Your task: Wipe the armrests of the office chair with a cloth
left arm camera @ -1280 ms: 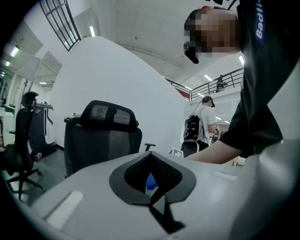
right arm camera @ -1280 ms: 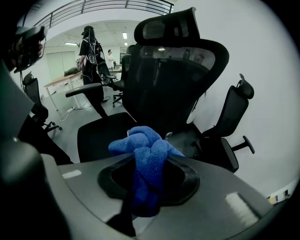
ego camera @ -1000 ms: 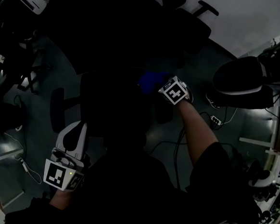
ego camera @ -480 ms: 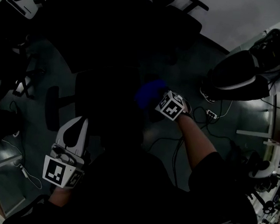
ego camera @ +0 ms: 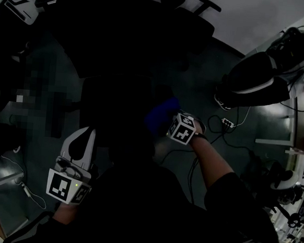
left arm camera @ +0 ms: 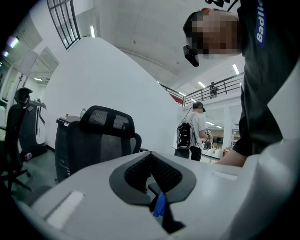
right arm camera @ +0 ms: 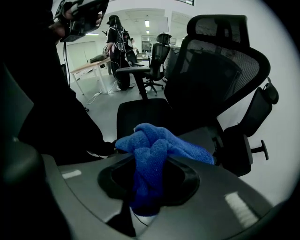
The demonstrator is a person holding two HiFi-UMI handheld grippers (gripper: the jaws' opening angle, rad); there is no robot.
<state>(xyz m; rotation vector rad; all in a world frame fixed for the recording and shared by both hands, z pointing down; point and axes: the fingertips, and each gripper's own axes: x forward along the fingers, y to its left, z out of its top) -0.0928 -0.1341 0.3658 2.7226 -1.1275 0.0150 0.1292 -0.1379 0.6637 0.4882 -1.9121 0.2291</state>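
The head view is very dark. The black office chair stands in front of me, its mesh back and seat large in the right gripper view. One armrest shows at the seat's left on its post, and another arm part is at the right. My right gripper points steeply down over the chair's right side, shut on a bunched blue cloth that bulges out of the jaws. The left gripper is held low at the left, level, its jaws together and empty.
Other black chairs stand beyond, and one shows in the left gripper view. Cables and a power strip lie on the floor at the right, near desks. A person with a backpack stands far off.
The right gripper with the blue cloth has moved down the picture, toward me, along the chair's right side. The left gripper has stayed put.
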